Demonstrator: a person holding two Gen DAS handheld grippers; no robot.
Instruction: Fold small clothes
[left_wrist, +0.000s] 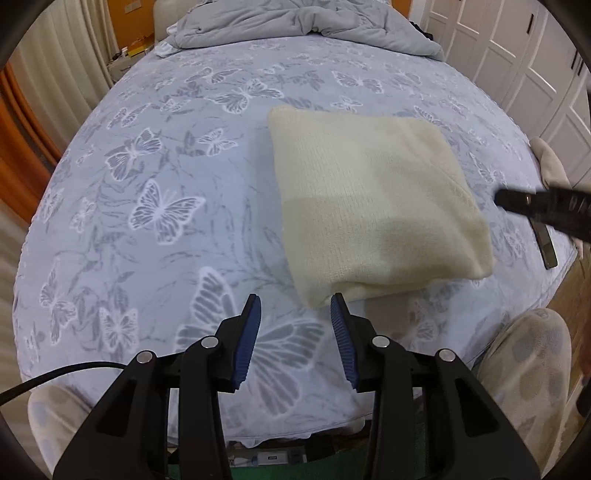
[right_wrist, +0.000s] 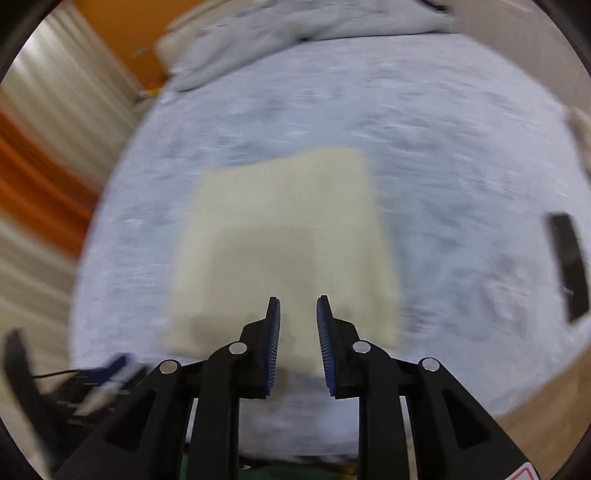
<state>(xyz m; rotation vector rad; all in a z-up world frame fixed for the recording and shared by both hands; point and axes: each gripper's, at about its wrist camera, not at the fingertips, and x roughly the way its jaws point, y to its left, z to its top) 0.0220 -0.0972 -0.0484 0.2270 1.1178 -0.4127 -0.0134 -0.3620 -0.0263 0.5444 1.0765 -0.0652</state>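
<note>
A cream knitted garment (left_wrist: 373, 195) lies folded into a rough square on the butterfly-print bed sheet (left_wrist: 155, 206). My left gripper (left_wrist: 295, 301) is open and empty, just in front of the garment's near left corner. In the blurred right wrist view the garment (right_wrist: 288, 236) lies ahead, and my right gripper (right_wrist: 298, 301) is open and empty above its near edge. The right gripper also shows in the left wrist view (left_wrist: 546, 210), at the garment's right side.
A crumpled grey duvet (left_wrist: 303, 26) lies at the head of the bed. A dark phone-like object (right_wrist: 569, 266) lies near the right bed edge. White wardrobe doors (left_wrist: 517, 48) stand on the right. The person's patterned trouser legs (left_wrist: 524, 369) are at the near edge.
</note>
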